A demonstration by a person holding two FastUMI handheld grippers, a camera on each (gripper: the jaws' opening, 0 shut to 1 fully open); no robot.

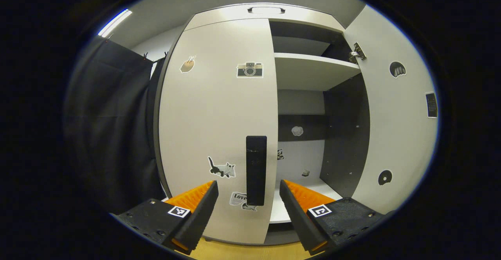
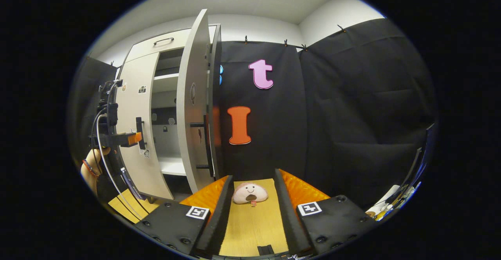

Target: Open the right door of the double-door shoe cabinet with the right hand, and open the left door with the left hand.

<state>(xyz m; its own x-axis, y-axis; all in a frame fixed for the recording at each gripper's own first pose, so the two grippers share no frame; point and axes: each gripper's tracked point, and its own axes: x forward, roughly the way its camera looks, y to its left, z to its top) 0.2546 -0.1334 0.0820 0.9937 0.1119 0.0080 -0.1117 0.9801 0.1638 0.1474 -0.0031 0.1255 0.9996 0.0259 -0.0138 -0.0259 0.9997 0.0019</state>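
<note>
1. Writing: one sticker (image 1: 242,200) low on the left door (image 1: 219,127) carries a word starting "Love"; I cannot make out the rest. The other stickers on that door are pictures: a camera (image 1: 249,70), a cat (image 1: 222,168) and a small brown shape near the top.
2. The cabinet (image 1: 266,13) is smooth, pale, matt board with dark inner walls and a curved bar pull on the top panel. The left door is shut; its handle (image 1: 256,170) is a flat black upright bar near the door's inner edge.
3. My left gripper (image 1: 249,197) stands wide, ridged fingers (image 1: 195,195) either side of that handle, not touching it as far as I can tell.
4. The right door (image 2: 191,107) is swung out, edge-on in the right gripper view, its black bar handle (image 2: 205,146) on the far face. Pale shelves (image 1: 313,70) show inside, and a metal hinge (image 1: 357,52) at the top.
5. My right gripper (image 2: 251,201) is wide and holds nothing, clear of the door. Between its fingers lies a soft, round, pinkish plush (image 2: 250,193) with a stitched face, on a yellow wood-grain floor (image 2: 250,224).
</note>
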